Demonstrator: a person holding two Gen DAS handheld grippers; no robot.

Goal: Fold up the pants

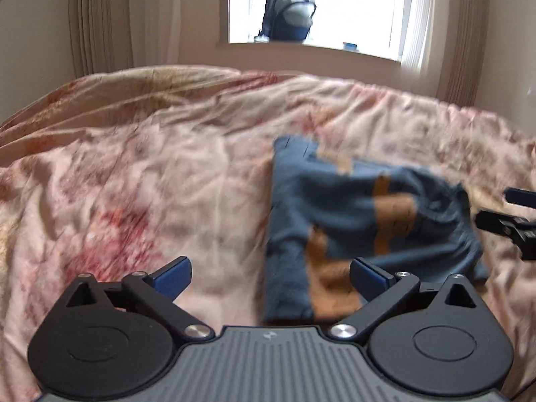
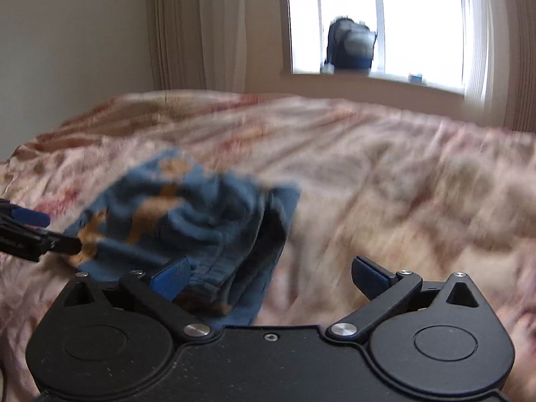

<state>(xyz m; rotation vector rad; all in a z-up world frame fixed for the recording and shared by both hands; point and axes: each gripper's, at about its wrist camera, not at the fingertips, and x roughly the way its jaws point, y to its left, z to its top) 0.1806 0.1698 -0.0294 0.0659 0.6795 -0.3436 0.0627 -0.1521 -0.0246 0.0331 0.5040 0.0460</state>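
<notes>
Daylight from the window (image 1: pixel 321 6) washes a plain bedroom, with pale curtains (image 1: pixel 97 20) hanging either side and a dark backpack (image 1: pixel 288 15) standing on the sill. Below it I see a bed (image 1: pixel 134 167) covered by a rumpled pink floral bedspread that fills most of both views.

On that spread lie the pants (image 1: pixel 361 221), blue with orange patches, bunched into a rough folded block. In the left wrist view they sit right of centre; in the right wrist view they sit left of centre (image 2: pixel 187 221), loosely heaped, with a near edge reaching down to my gripper body. Both views are motion-blurred, so finer folds are hard to read.

My left gripper (image 1: pixel 269 276) has its fingers spread wide and holds nothing. My right gripper (image 2: pixel 269 276) is likewise spread wide and holds nothing, though its left finger (image 2: pixel 172 276) overlaps the cloth.

Bare bedspread stretches broadly left of the pants and to their right, up to the far bed edge beneath the wall.
</notes>
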